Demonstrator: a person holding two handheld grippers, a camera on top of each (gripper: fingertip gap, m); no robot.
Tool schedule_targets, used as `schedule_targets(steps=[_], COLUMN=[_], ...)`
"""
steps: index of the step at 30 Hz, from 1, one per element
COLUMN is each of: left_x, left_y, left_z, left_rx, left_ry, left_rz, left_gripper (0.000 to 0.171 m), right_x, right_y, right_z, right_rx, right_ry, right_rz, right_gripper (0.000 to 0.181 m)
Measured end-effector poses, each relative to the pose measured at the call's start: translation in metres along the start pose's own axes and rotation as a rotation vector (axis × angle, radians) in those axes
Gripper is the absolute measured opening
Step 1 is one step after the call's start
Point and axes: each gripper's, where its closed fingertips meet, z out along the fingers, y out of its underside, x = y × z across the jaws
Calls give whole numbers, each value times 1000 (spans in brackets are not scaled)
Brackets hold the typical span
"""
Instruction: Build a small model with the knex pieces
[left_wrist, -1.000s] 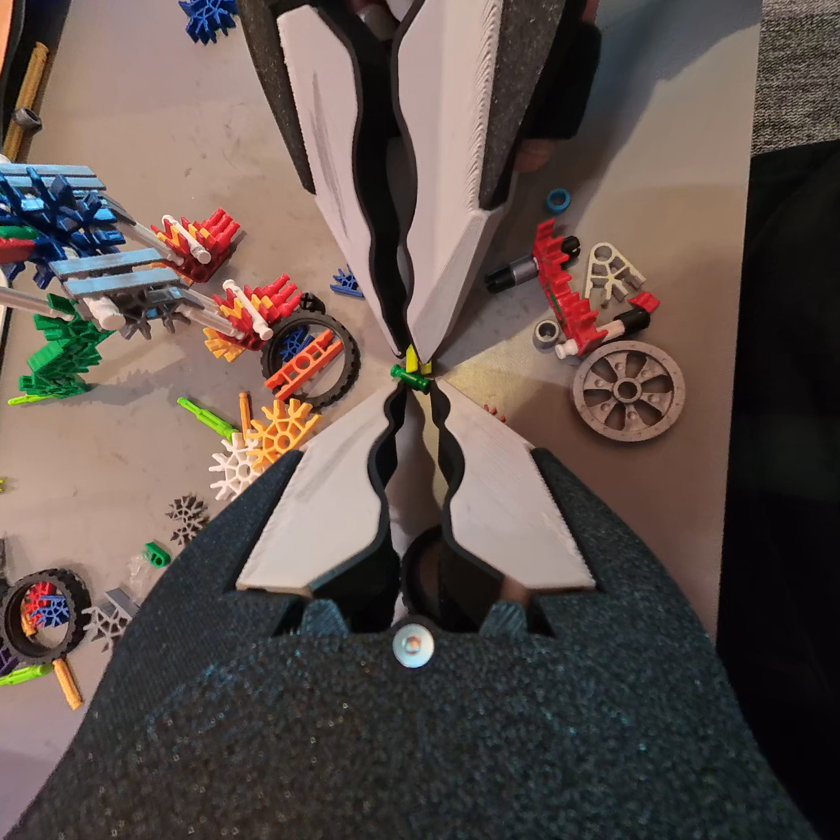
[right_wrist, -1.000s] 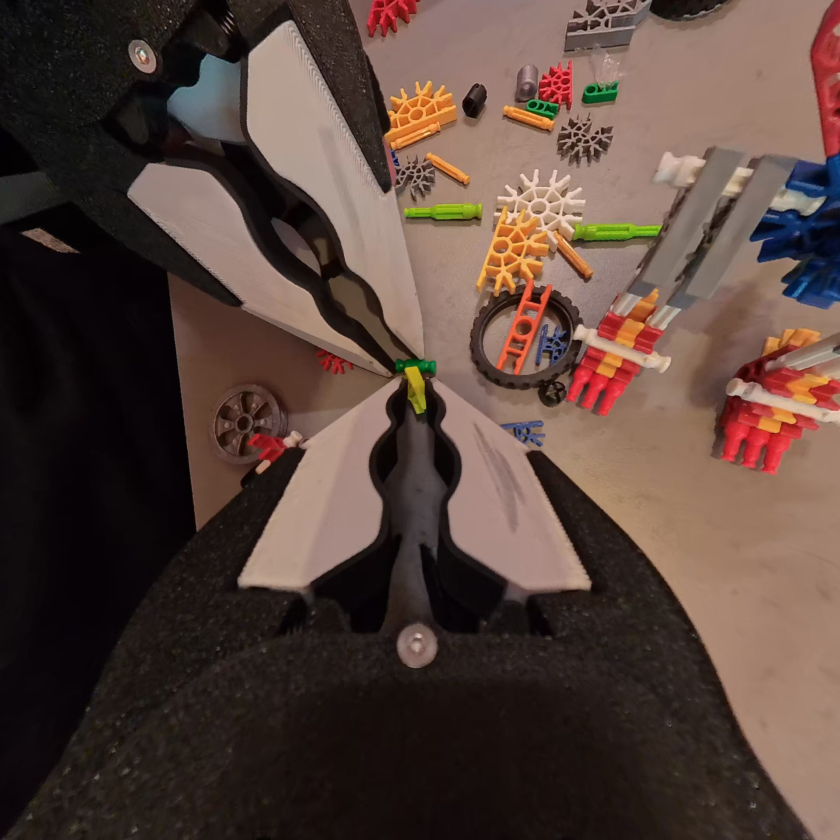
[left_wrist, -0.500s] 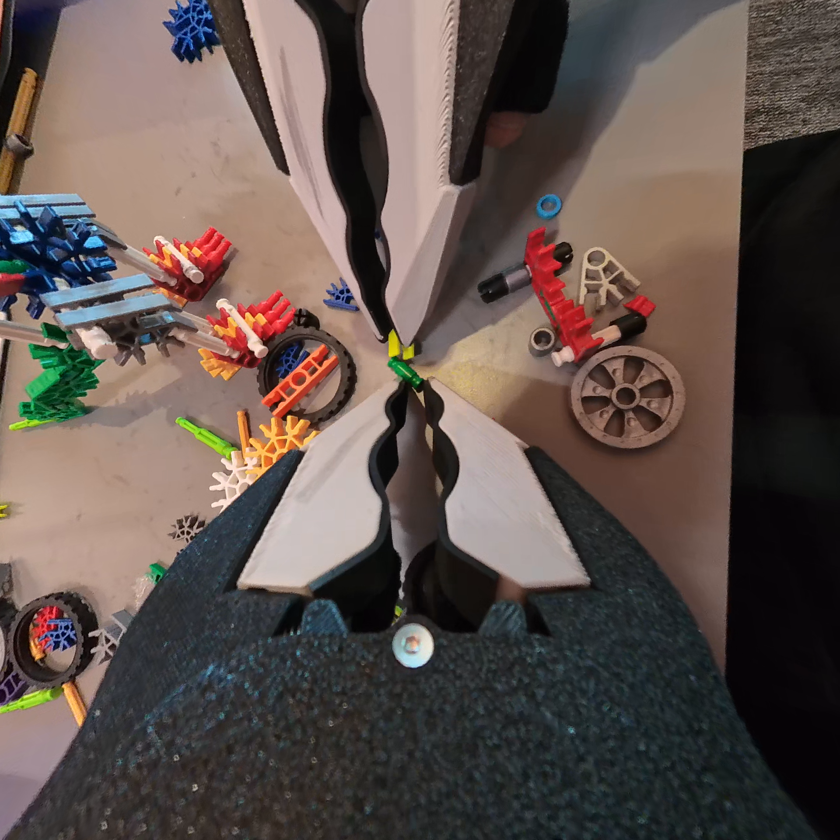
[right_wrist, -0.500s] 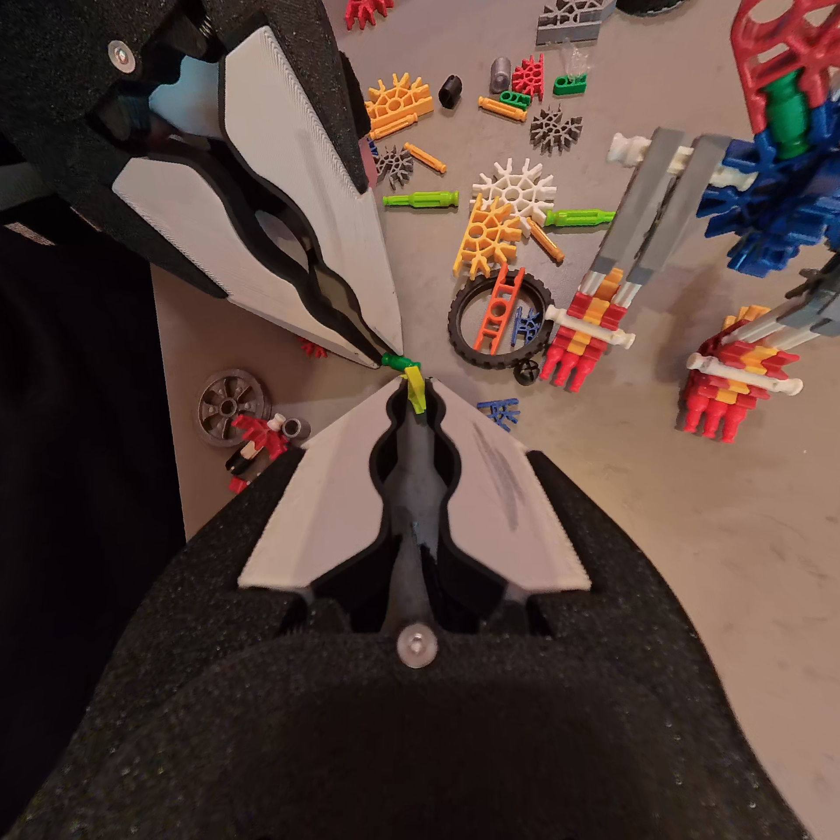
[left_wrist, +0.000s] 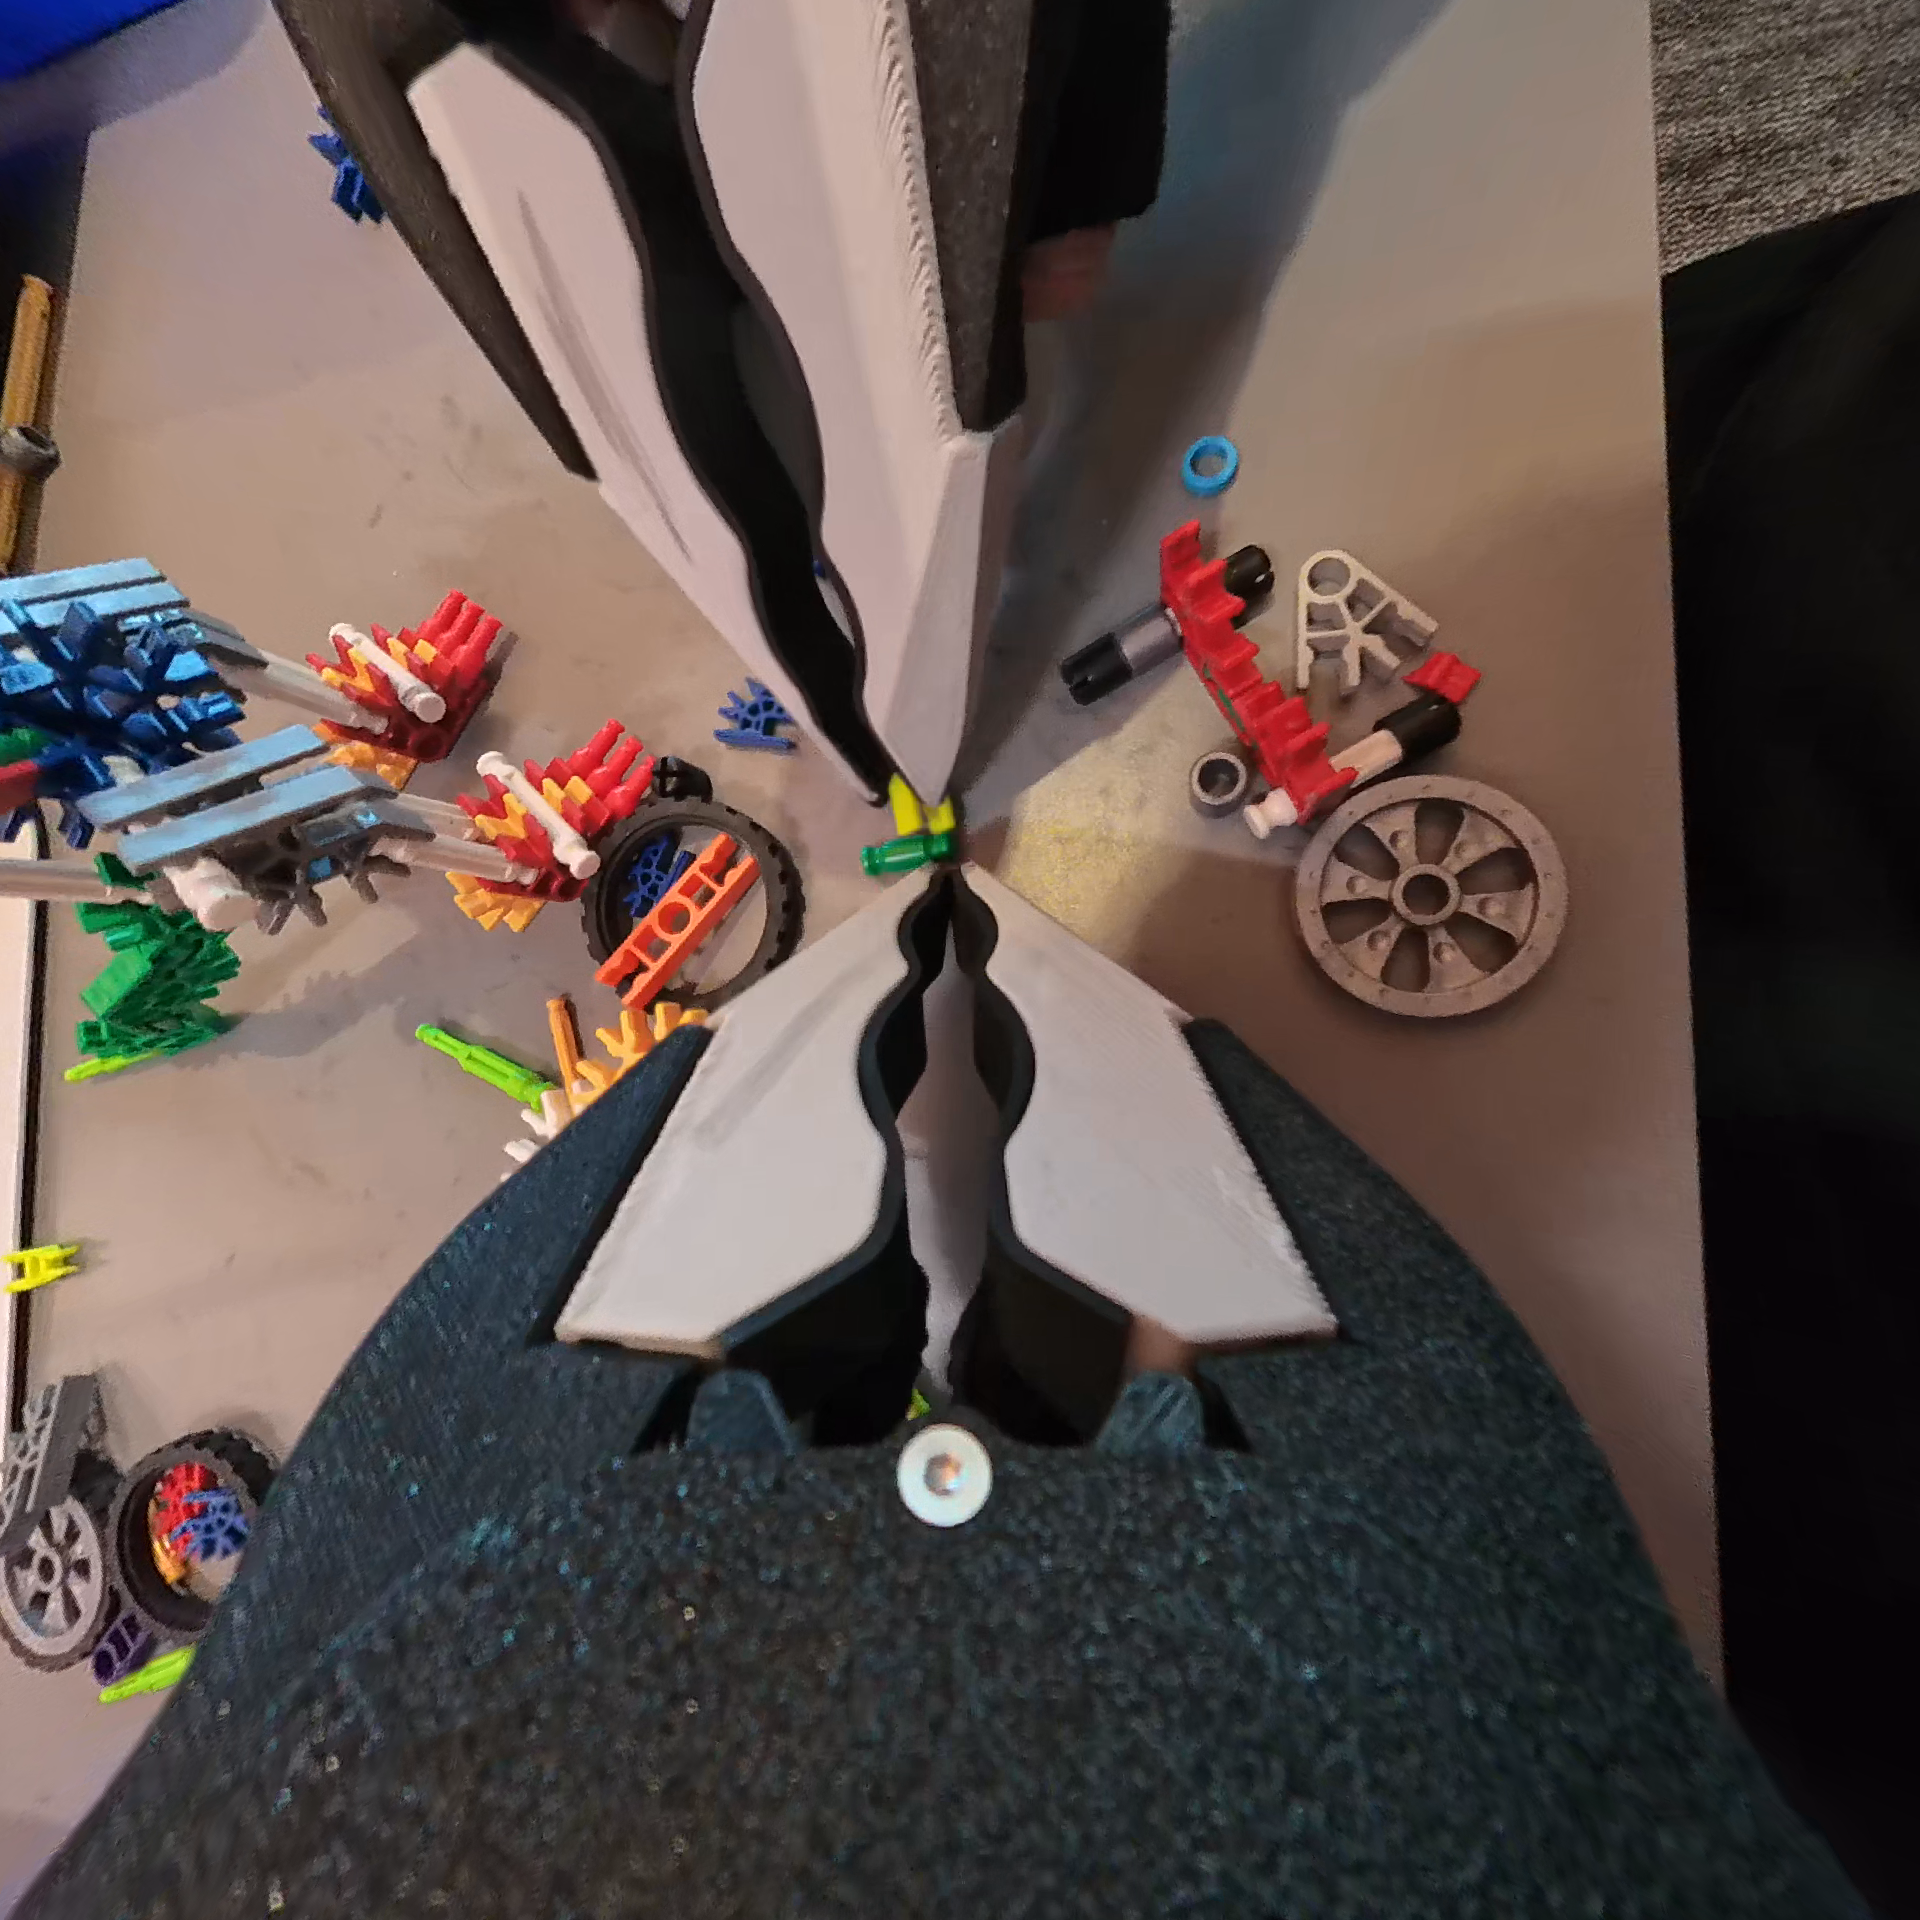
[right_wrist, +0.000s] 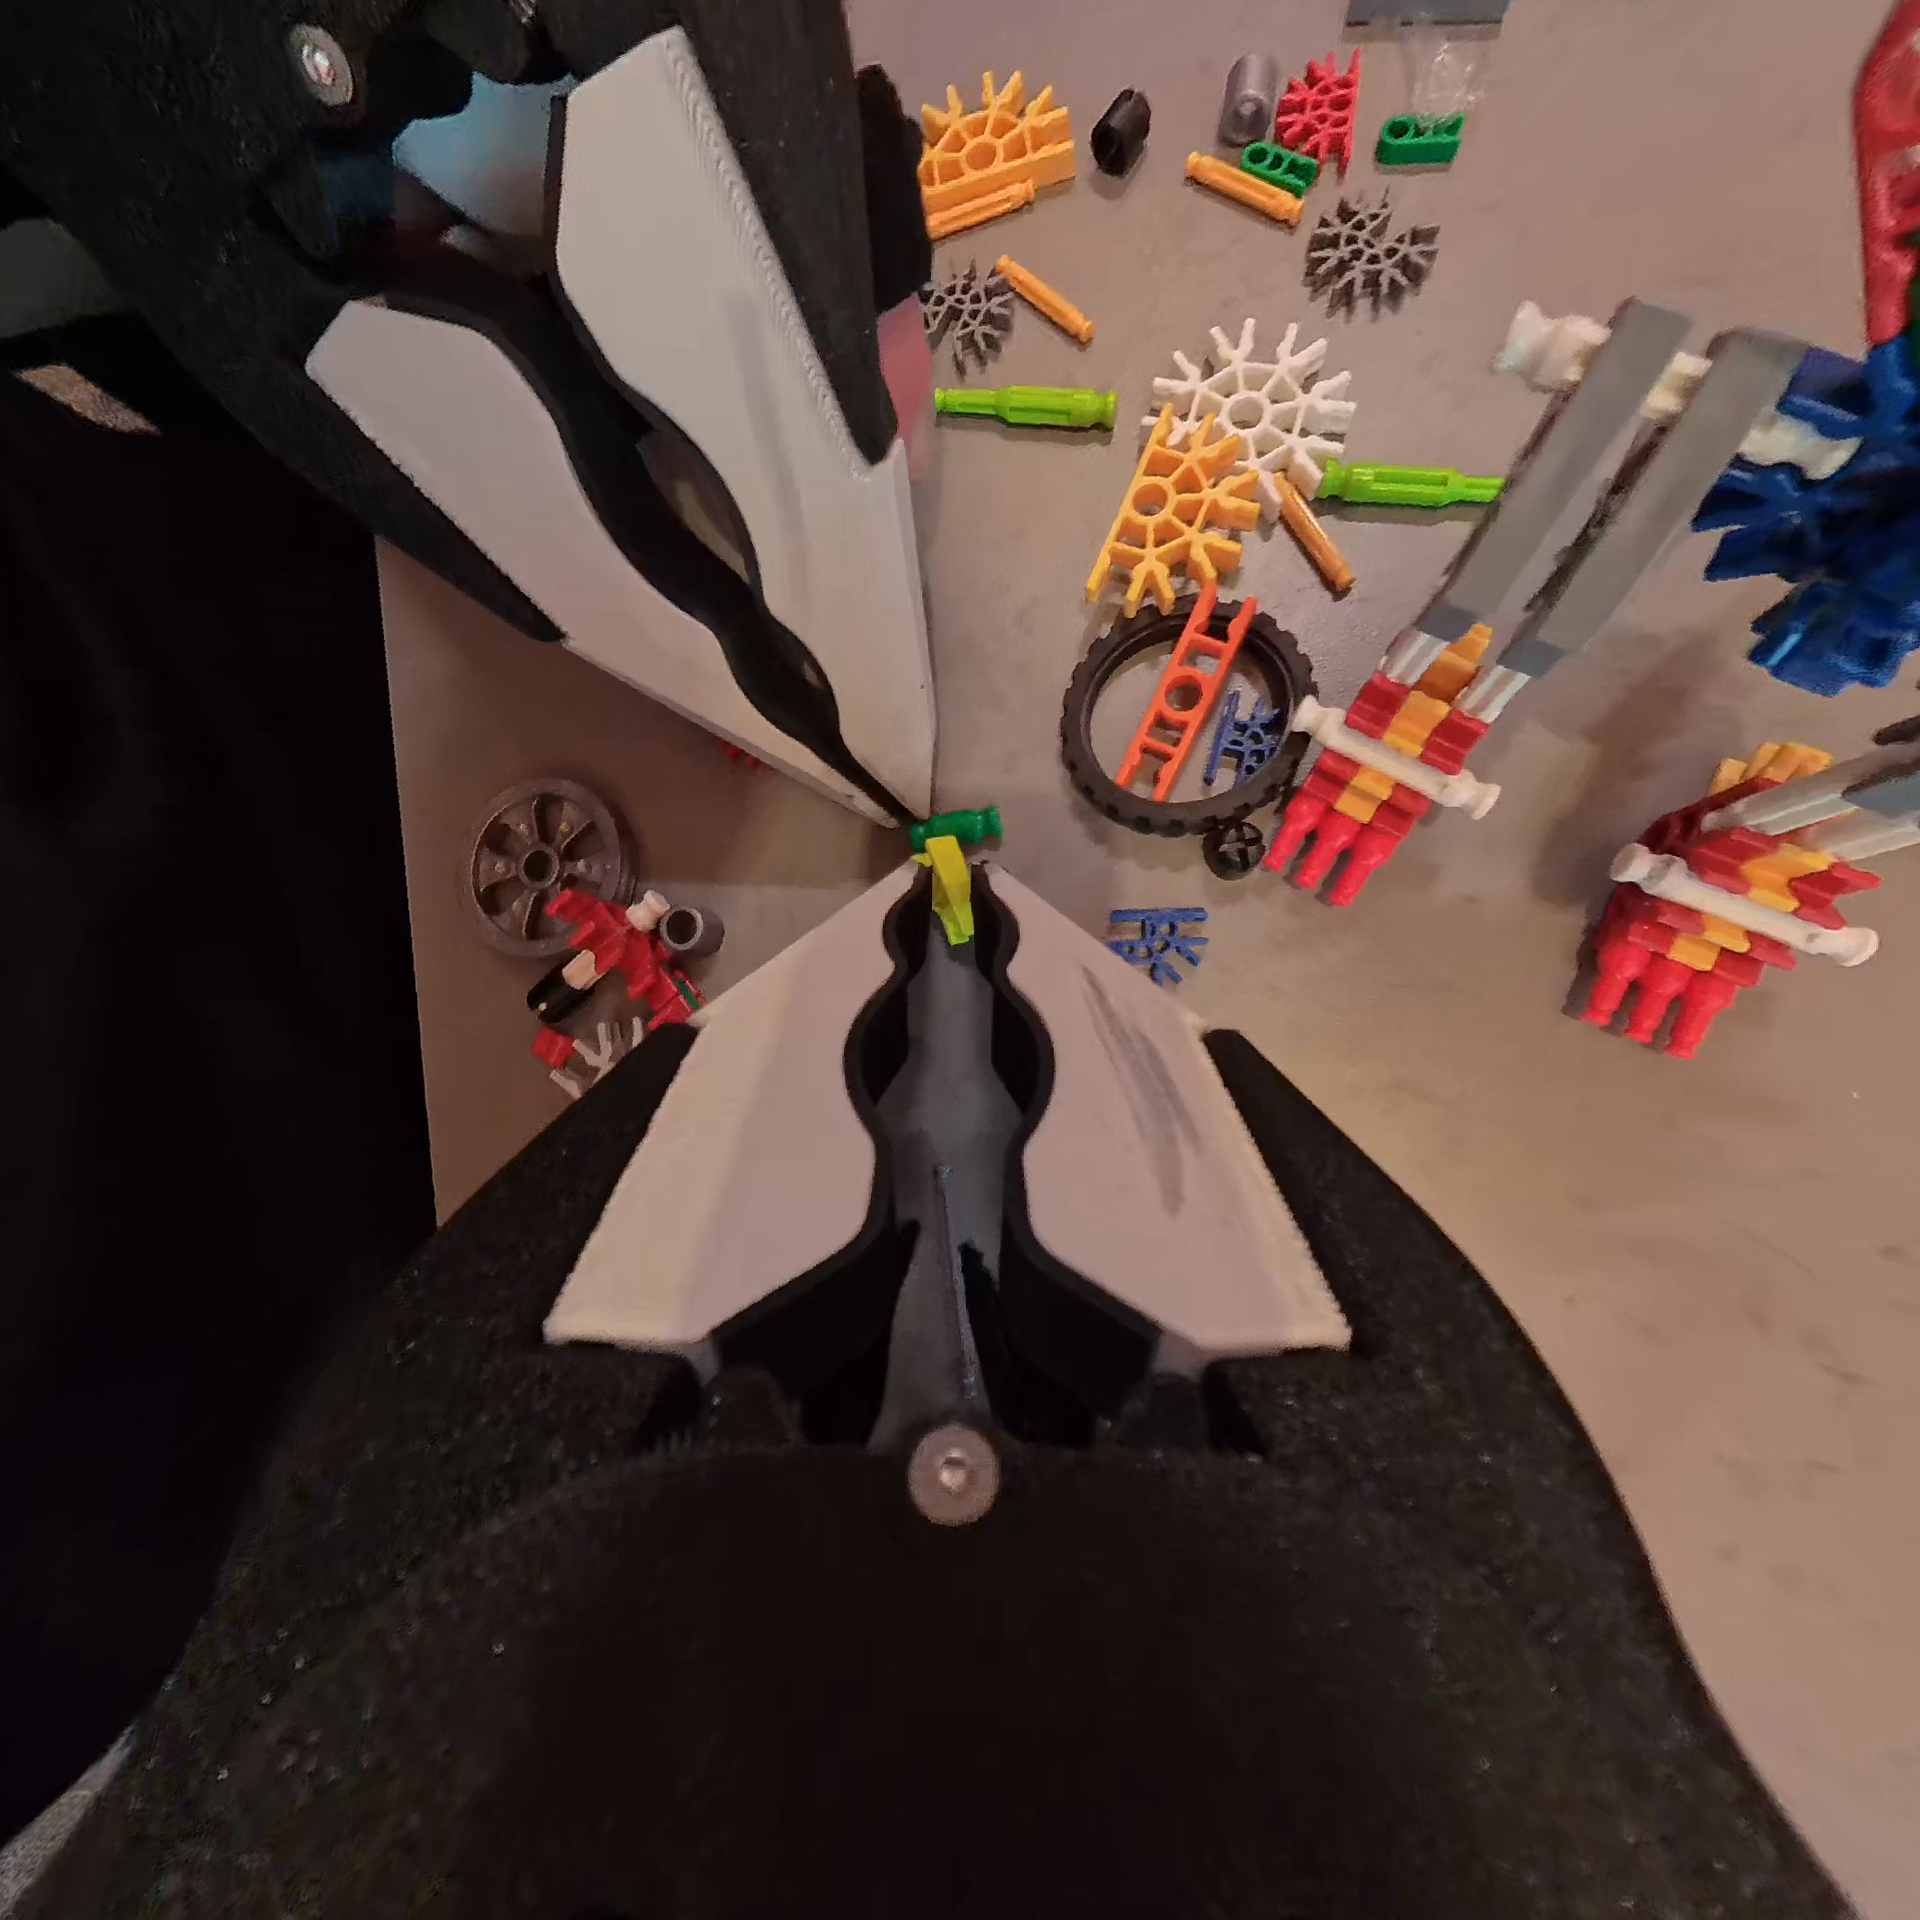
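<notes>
In the right wrist view my right gripper (right_wrist: 951, 871) is shut on a small yellow connector (right_wrist: 948, 894), which stands between its two pads. A short dark green rod (right_wrist: 954, 828) sits crosswise at the front end of the yellow connector. My left gripper (left_wrist: 943, 881) is tip to tip with the right gripper (left_wrist: 914, 795) above the table, and its fingers are closed together. The green rod (left_wrist: 904, 854) lies just in front of the left tips and sticks out to the left, with one end touching them. It does not show between the left pads.
A grey spoked wheel (left_wrist: 1432, 894), red connectors with black and white rods (left_wrist: 1247, 675) and a blue ring (left_wrist: 1210, 465) lie right of the tips. A black tyre holding an orange piece (left_wrist: 691, 904) and a large built model (left_wrist: 208, 769) are at the left. The table edge (left_wrist: 1662, 935) is near on the right. Left and right tips are no more than a few centimetres apart. The grey spoked wheel (left_wrist: 1432, 894) is about 8 cm from my left fingertips. It is also in sight in the right wrist view (right_wrist: 528, 871).
The left jaws went from slightly apart around the green rod to closed together. The rod tilted and now lies in front of the left tips. The right gripper kept its hold on the yellow connector.
</notes>
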Motion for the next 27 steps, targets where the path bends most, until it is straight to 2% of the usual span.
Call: schedule_targets(steps=[5, 13, 27], left_x=[-2, -4, -4], left_y=[3, -2, -7], left_z=[-2, 1, 5], left_rx=[-21, 8, 10], left_ry=[-10, 7, 0], left_rz=[-13, -93, -37], left_gripper=[1, 11, 4], right_x=[1, -3, -2], right_y=[-1, -1, 4], right_z=[-3, 1, -3], right_rx=[-3, 3, 6], right_ry=[4, -10, -5], right_rz=[-14, -15, 6], right_gripper=[6, 6, 6])
